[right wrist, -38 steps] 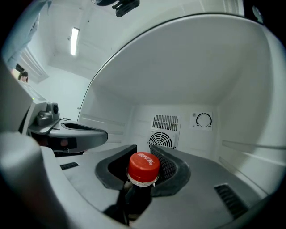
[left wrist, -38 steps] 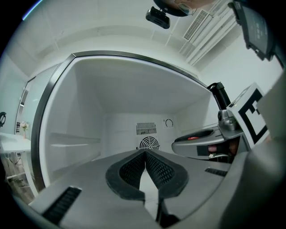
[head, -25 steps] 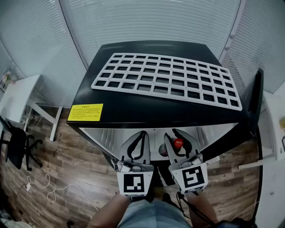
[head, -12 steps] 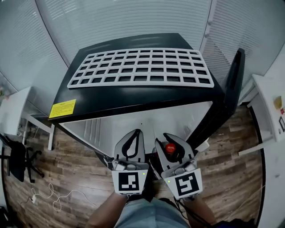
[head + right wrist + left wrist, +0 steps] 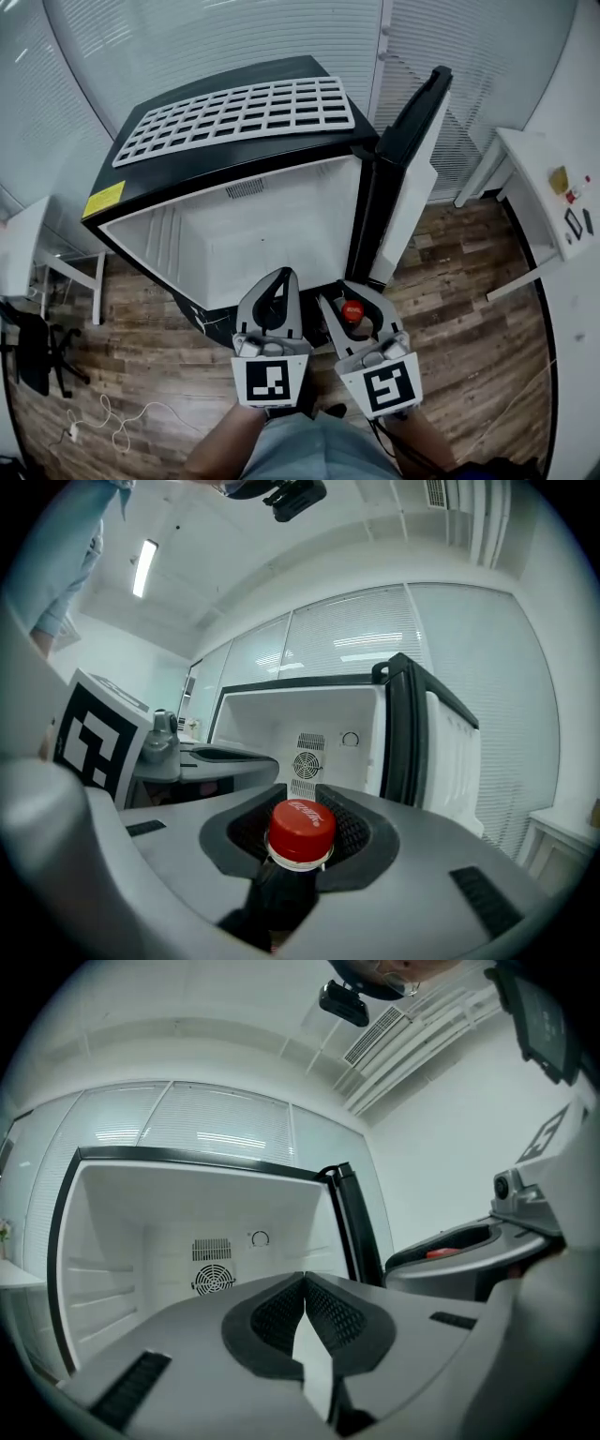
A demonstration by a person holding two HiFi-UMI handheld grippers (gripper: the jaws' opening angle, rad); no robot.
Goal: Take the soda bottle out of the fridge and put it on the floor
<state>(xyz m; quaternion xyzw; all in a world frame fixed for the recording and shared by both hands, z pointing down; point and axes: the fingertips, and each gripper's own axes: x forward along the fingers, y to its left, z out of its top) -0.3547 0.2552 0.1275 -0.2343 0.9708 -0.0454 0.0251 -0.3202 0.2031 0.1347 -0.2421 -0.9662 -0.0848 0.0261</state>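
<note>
at the left, the black fridge [image 5: 202, 187] with a white inside stands open, a white plastic grid rack [image 5: 234, 117] lying on its top. in front of it our left gripper [image 5: 279, 279] has its jaws pressed together. just beside it, our right gripper [image 5: 351, 292] is clamped on the neck of the dark red-capped soda bottle [image 5: 352, 311], outside the fridge and above the brown wooden floor [image 5: 459, 309].

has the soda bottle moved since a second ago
Yes. In the head view the soda bottle, held in the right gripper, has come out of the fridge toward the person; its red cap is now clear of the open front.
</note>
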